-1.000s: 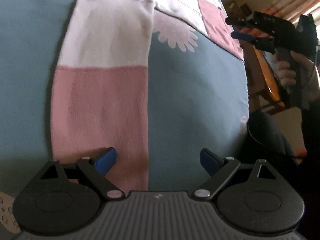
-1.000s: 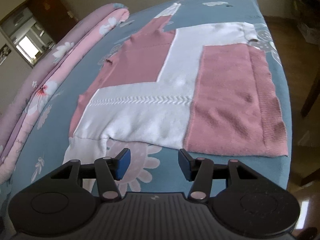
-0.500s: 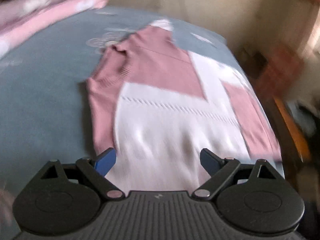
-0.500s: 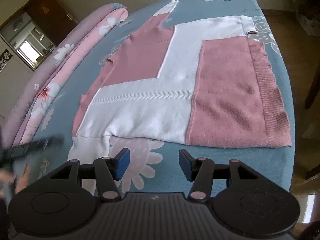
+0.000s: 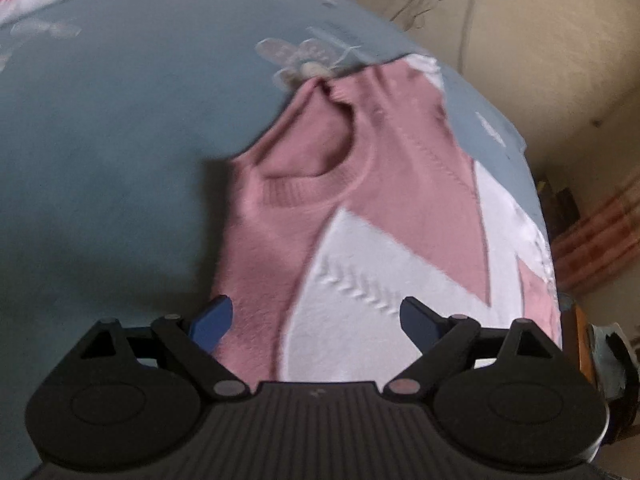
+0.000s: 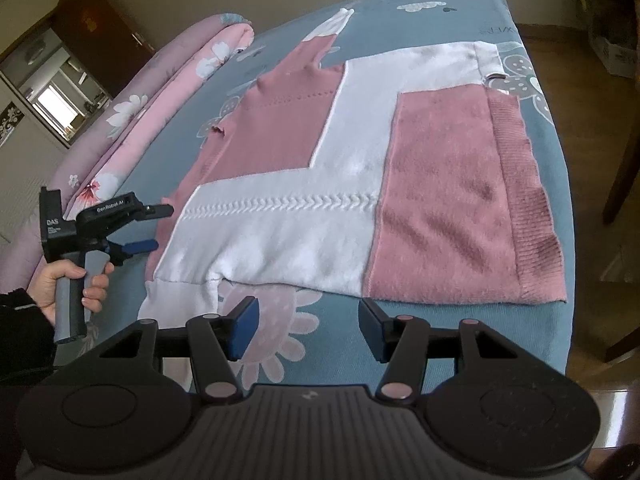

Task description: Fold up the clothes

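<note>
A pink and white sweater (image 6: 340, 184) lies flat on the blue bedspread (image 6: 424, 8), with one white sleeve (image 6: 176, 300) running off toward me. In the left wrist view its pink collar (image 5: 312, 184) faces me. My left gripper (image 5: 316, 312) hovers over the shoulder below the collar, open wide with nothing between its fingers. The right wrist view shows that left gripper (image 6: 162, 228) in a hand at the sweater's left edge. My right gripper (image 6: 308, 320) is open above the flower print just short of the sweater's near side, touching nothing.
A rolled pink floral quilt (image 6: 168, 92) lies along the bed's far left side. The bed's edge drops to a wooden floor (image 6: 592, 92) on the right, where dark furniture legs (image 6: 624, 168) stand. Cables hang on the wall (image 5: 468, 20) behind the bed.
My left gripper swung from over the sleeve to the collar end of the sweater, still open. It has come into the right wrist view at the left. The right gripper stayed in place.
</note>
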`<control>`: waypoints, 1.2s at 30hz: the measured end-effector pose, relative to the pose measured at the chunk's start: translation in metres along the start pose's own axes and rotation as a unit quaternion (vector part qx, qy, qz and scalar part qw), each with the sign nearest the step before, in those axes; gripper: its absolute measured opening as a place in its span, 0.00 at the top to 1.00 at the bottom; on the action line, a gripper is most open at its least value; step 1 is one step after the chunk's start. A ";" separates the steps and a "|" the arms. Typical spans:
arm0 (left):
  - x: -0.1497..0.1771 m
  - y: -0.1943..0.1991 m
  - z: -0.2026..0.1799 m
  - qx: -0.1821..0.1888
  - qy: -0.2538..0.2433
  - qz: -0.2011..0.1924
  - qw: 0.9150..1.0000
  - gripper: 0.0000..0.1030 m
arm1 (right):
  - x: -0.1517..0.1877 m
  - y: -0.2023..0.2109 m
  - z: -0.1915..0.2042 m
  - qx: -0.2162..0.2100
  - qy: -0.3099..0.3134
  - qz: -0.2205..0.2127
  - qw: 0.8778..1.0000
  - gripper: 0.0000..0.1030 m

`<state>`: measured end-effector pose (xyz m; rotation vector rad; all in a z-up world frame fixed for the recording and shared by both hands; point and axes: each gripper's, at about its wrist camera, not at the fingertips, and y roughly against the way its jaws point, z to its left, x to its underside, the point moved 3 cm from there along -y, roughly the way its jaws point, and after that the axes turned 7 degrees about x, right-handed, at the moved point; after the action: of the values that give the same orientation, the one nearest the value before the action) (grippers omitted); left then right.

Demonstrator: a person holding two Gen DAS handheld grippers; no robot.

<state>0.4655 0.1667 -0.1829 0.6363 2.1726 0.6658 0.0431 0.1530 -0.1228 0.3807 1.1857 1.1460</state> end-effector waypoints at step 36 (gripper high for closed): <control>0.038 0.029 -0.008 0.020 -0.007 0.054 0.998 0.16 | 0.001 -0.001 0.004 -0.009 -0.004 -0.002 1.000 0.41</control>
<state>0.4438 0.2099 -0.1797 0.7819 2.1556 0.6737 0.0470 0.1546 -0.1229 0.3691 1.1685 1.1492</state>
